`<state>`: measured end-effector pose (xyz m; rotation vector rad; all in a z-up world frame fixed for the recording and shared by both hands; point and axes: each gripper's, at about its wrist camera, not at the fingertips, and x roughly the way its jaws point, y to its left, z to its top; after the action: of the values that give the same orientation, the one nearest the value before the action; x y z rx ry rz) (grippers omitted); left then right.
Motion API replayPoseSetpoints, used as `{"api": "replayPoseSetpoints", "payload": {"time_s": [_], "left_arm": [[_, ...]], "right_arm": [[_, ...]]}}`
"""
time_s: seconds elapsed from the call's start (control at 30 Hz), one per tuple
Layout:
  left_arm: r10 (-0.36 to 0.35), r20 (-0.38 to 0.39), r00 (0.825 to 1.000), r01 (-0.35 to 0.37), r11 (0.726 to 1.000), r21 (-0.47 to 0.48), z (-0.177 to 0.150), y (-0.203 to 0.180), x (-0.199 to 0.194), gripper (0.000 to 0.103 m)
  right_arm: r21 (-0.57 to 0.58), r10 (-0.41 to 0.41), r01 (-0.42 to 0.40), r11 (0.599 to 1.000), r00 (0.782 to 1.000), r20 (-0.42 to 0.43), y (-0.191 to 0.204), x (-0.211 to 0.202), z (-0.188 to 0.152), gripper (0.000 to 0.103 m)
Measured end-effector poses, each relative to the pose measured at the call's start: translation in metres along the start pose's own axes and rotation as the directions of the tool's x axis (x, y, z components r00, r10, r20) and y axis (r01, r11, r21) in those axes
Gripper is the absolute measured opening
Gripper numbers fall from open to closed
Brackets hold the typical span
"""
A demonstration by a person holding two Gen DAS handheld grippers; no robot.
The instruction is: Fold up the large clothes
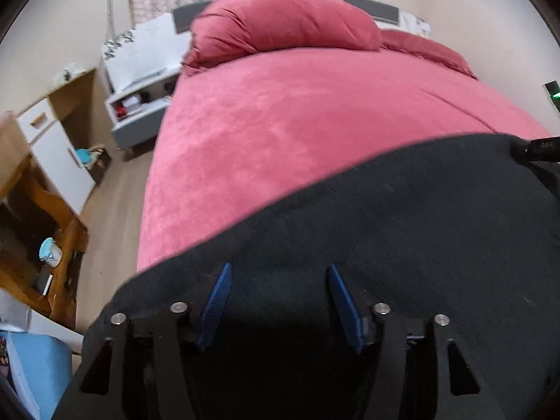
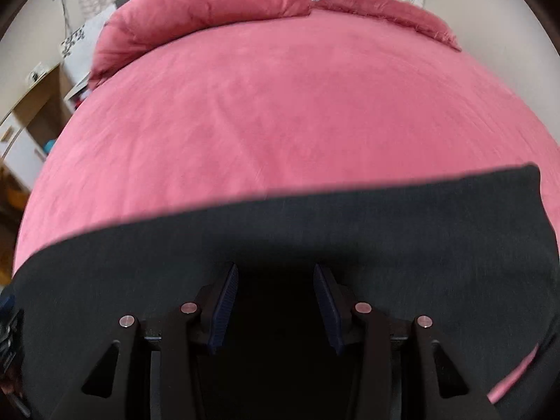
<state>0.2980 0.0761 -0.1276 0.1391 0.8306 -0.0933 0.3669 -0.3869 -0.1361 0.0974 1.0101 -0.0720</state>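
One dark charcoal knit garment (image 1: 402,217) lies spread flat across the near end of the pink plush-covered bed (image 1: 297,112). The left gripper (image 1: 278,273) hovers over it, blue pads apart, grasping nothing; the right gripper (image 2: 276,273) likewise stands released above the cloth. Only the left view shows the white nightstand (image 1: 140,70) and wooden shelf unit (image 1: 42,189) (both blurred). Two pink pillows (image 2: 210,10) sit at the headboard.

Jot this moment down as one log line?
task: fold clothes | left gripper: open, empty | right gripper: open, empty | large black cloth garment: flat on pink velvety bedcover
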Motion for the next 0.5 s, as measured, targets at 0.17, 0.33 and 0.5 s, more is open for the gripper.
{"api": "replayPoseSetpoints", "payload": {"time_s": [0.17, 0.33, 0.5], "left_arm": [[-0.025, -0.01, 1.0, 0.024, 0.995, -0.096, -0.001, 0.023, 0.024, 0.09], [0.006, 0.0, 1.0, -0.006, 0.995, -0.102, -0.003, 0.021, 0.005, 0.09], [-0.008, 0.087, 0.996, 0.023, 0.983, -0.183, -0.029, 0.014, -0.058, 0.087]], "right_arm": [[-0.037, -0.091, 0.093, 0.995, 0.995, 0.044, 0.02, 0.03, 0.031, 0.063], [0.069, -0.028, 0.022, 0.997, 0.996, 0.081, -0.002, 0.001, 0.011, 0.062], [0.2, 0.032, -0.067, 0.978, 0.984, 0.177, -0.061, -0.066, -0.062, 0.063]]}}
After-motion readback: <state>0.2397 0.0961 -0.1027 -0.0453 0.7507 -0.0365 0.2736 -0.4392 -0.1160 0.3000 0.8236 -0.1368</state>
